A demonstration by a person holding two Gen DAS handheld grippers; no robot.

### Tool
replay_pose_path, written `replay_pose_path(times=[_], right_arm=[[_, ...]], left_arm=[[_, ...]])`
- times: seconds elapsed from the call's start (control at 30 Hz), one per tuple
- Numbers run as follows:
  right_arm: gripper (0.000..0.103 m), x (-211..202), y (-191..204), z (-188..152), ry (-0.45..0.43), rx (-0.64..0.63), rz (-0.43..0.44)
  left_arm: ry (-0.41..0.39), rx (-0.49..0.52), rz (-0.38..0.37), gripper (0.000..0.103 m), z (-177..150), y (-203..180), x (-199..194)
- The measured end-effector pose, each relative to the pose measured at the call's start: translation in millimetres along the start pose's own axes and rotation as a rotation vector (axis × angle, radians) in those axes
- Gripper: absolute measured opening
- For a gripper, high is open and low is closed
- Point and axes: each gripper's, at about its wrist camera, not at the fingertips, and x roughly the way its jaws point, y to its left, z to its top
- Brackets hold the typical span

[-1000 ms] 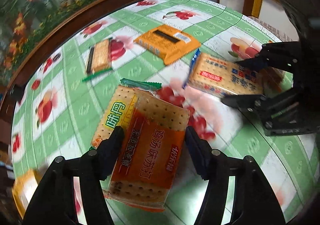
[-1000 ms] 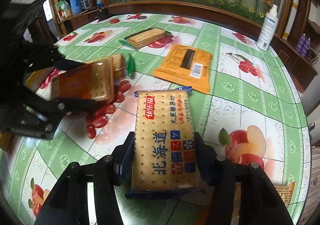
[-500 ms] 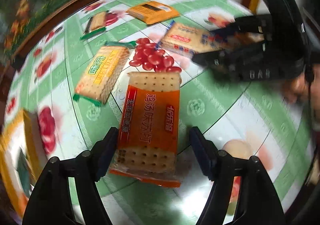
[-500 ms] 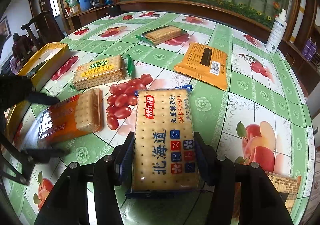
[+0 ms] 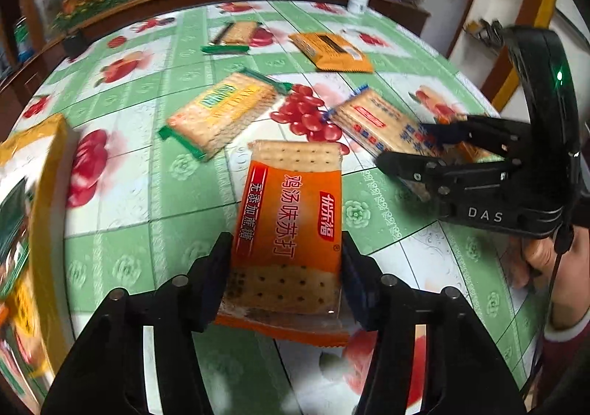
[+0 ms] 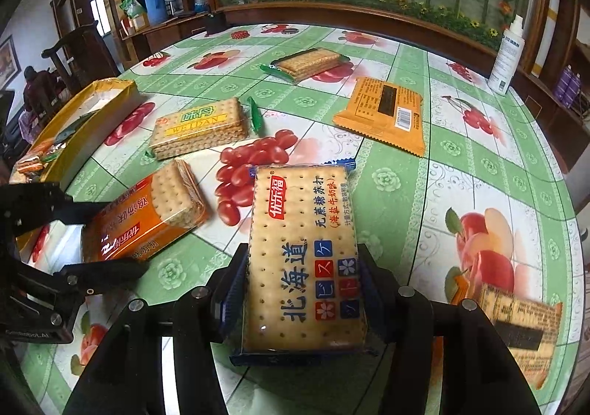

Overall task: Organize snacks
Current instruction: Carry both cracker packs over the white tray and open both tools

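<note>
Two clear-wrapped cracker packs (image 5: 291,227), orange-banded, blue-trimmed.

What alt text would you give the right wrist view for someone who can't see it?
The right tool grips a blue-edged cracker pack above a fruit-print green tablecloth. To its left, the left tool holds an orange cracker pack; three more packs and a yellow box lie beyond.

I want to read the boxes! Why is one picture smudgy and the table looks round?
Left wrist view: the yellow box at the left edge is smeared by motion blur. Right wrist view: sharper; the blue-edged cracker pack has readable print. Both views: the fisheye lens bends the table round.
</note>
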Motion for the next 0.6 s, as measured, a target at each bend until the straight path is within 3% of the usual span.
replay_pose_path(times=[0.23, 0.6], right_arm=[[0.056, -22, 9, -8, -0.05, 0.039, 0.03], [0.056, -67, 54, 1, -0.167, 0.051, 0.164]], left_arm=[[-0.105, -0.078, 0.119, 0.052, -13, 17, -38], [-0.229, -0.152, 0.282, 0.053, -27, 46, -93]])
